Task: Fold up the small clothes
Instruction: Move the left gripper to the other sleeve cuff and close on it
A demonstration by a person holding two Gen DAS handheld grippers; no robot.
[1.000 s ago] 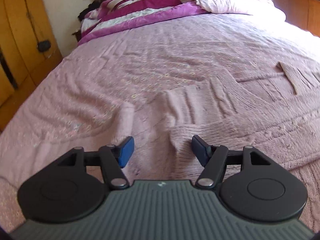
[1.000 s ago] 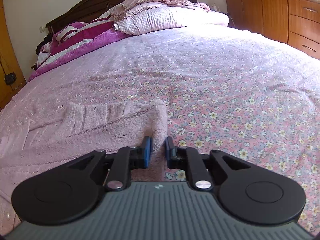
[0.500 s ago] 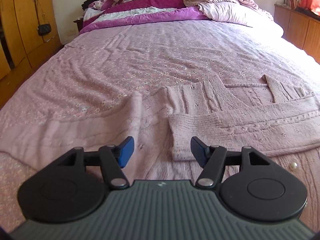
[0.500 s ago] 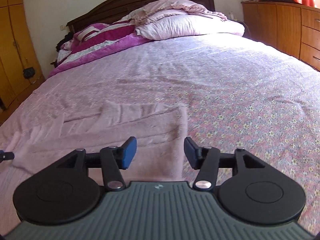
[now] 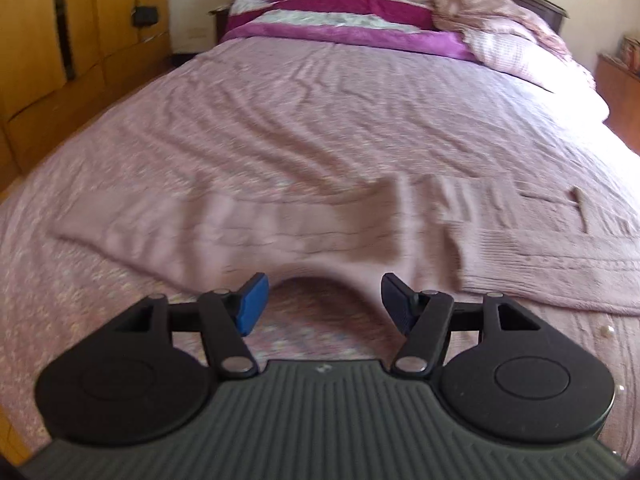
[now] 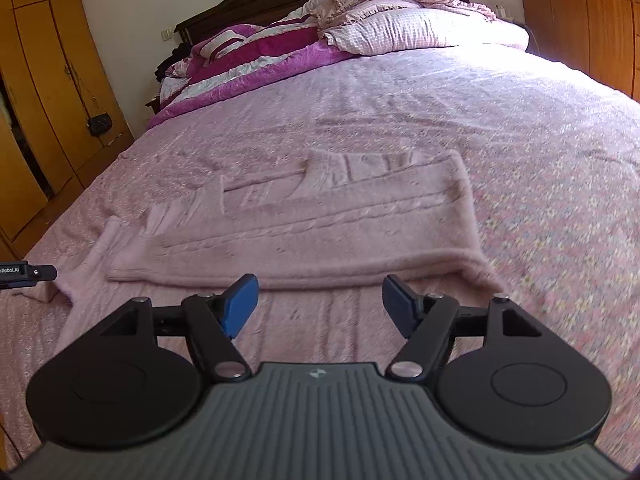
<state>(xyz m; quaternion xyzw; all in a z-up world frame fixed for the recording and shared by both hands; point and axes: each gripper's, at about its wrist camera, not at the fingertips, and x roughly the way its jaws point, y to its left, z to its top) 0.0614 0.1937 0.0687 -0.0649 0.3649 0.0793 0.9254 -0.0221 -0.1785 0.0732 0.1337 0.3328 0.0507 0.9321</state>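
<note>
A pale pink knitted sweater [image 6: 320, 224] lies flat on the bed, its right side folded over the body. In the left wrist view its left sleeve [image 5: 224, 232] stretches out to the left, blurred. My left gripper [image 5: 322, 302] is open and empty, just in front of the sweater's near edge by the sleeve. Its tip shows at the left edge of the right wrist view [image 6: 28, 274]. My right gripper [image 6: 318, 304] is open and empty, just short of the sweater's folded near edge.
The bed has a pink floral cover [image 6: 540, 184]. A purple striped blanket [image 6: 256, 60] and pillows [image 6: 420, 28] are piled at the headboard. A wooden wardrobe [image 6: 44, 92] stands on the left and a wooden dresser [image 6: 588, 28] on the right.
My right gripper opened, let go of the sweater's folded edge and drew back. My left gripper stayed open and swung left, so the outstretched sleeve now lies ahead of it.
</note>
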